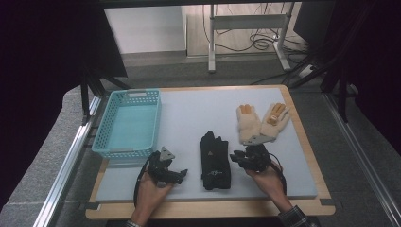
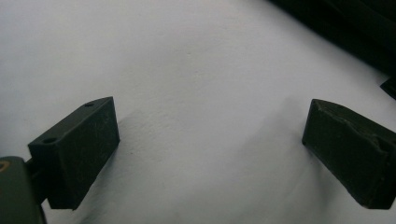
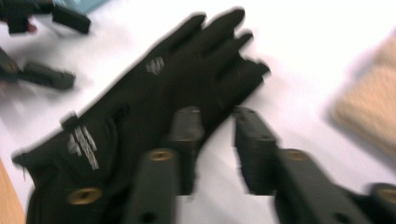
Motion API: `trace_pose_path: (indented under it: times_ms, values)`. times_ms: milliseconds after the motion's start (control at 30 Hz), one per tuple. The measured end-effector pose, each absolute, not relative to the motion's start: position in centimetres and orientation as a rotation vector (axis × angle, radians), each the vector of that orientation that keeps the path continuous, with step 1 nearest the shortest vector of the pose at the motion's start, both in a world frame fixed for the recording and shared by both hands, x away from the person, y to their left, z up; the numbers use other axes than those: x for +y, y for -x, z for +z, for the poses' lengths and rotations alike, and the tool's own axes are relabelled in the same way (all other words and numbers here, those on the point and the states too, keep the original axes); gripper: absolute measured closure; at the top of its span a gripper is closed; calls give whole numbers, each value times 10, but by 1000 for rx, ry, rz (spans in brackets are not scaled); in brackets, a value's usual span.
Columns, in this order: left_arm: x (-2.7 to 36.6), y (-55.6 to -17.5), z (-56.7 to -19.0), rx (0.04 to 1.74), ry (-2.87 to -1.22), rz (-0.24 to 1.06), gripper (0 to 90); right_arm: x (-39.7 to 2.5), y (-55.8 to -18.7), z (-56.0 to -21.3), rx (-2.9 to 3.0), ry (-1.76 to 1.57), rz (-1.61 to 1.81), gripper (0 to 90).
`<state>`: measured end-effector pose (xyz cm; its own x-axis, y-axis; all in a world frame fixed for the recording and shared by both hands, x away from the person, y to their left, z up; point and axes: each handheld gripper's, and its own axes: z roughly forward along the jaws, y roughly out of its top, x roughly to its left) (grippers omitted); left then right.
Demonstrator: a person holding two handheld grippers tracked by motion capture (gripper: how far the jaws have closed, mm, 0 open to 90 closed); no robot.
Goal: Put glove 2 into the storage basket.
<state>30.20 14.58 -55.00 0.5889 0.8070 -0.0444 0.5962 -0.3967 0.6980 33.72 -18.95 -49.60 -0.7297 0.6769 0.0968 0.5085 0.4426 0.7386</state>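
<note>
A pair of black gloves (image 1: 215, 161) lies stacked on the pale mat, fingers pointing away from me. In the right gripper view the black glove (image 3: 154, 102) sits just left of my jaws. My right gripper (image 1: 235, 157) hovers at the gloves' right edge, and its jaws (image 3: 218, 140) stand narrowly open with nothing between them; that view is blurred. My left gripper (image 1: 183, 174) is close to the gloves' left side, pointing at them. Its jaws (image 2: 210, 149) are wide open over bare mat, with the dark glove edge (image 2: 355, 32) beyond.
A teal plastic basket (image 1: 111, 124) stands at the mat's left, just behind my left hand. Two cream gloves (image 1: 260, 122) with tan patches lie behind my right gripper. The mat (image 1: 189, 113) rests on a wooden board with metal rails either side.
</note>
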Motion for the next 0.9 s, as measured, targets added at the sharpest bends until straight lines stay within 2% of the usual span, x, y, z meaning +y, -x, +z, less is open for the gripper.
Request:
trace_pose_path:
  times_ms: [67, 167, 533, 900]
  values:
    - [146, -302, -550, 1109, -2132, 395, 41, -195, -333, -503, 2503, -1035, 1143, 847]
    - [146, -302, -550, 1118, -2119, 391, 43, -197, -326, -514, 2550, -1013, 1133, 873]
    - [158, -288, -548, 1141, -2136, 398, 47, -171, -315, -531, 2626, -919, 1183, 873]
    - [190, -274, -550, 1177, -2136, 468, 16, -121, -316, -535, 2670, -823, 1213, 851]
